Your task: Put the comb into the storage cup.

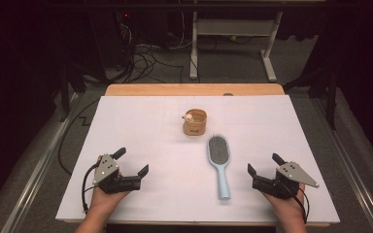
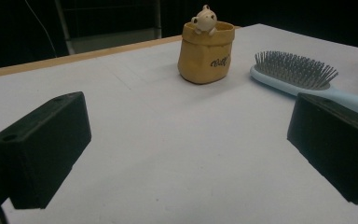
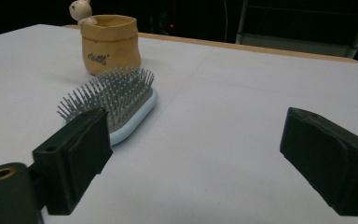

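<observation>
Blue hairbrush lies beside tan pot; white table.

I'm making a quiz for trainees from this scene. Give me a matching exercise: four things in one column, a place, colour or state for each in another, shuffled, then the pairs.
Things:
1. hairbrush
2. pot
3. left gripper
4. figurine

Descriptions:
A. tan, upright, open at the top
B. pale blue, lying bristles up
C. perched on the pot's rim
D. open, holding nothing

Pairs: 1-B, 2-A, 3-D, 4-C
</observation>
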